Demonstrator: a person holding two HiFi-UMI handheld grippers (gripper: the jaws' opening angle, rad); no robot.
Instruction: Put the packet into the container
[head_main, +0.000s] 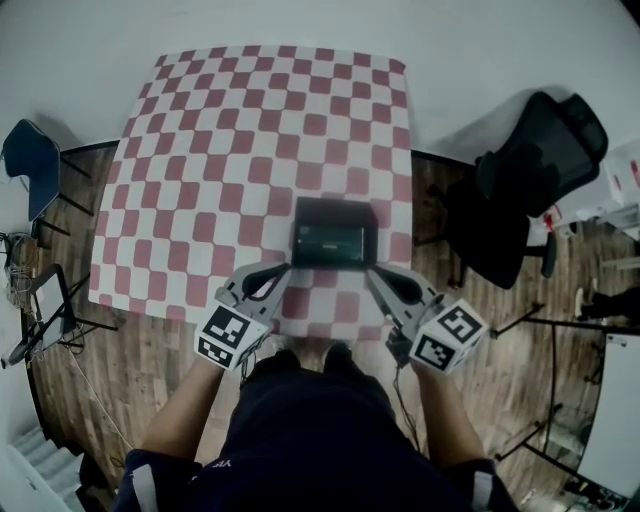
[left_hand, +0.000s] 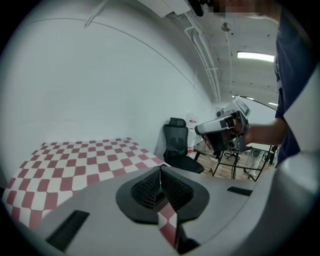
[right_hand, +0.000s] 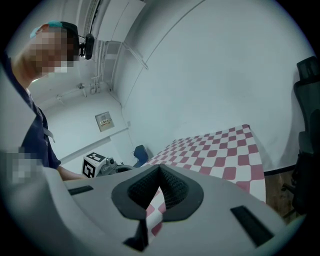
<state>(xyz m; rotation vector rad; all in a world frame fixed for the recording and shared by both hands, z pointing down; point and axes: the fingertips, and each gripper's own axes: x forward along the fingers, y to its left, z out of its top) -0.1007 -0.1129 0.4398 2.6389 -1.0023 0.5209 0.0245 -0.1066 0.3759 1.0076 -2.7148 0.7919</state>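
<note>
A dark rectangular container (head_main: 335, 206) stands on the red-and-white checked table (head_main: 250, 130), near its front edge. Inside it lies a flat dark-green thing (head_main: 333, 241) that looks like the packet. My left gripper (head_main: 283, 268) hovers just off the container's front left corner. In the left gripper view its jaws (left_hand: 160, 172) meet, shut on nothing. My right gripper (head_main: 372, 272) is off the front right corner, and its jaws (right_hand: 159, 172) are likewise closed and empty. Each gripper view shows the other gripper: the right one (left_hand: 222, 131), the left one's marker cube (right_hand: 95, 166).
A black office chair (head_main: 530, 180) stands right of the table on the wooden floor. A blue chair (head_main: 30, 165) and a stand (head_main: 45, 320) are at the left, more stands (head_main: 545, 320) at the right. A white wall rises behind the table.
</note>
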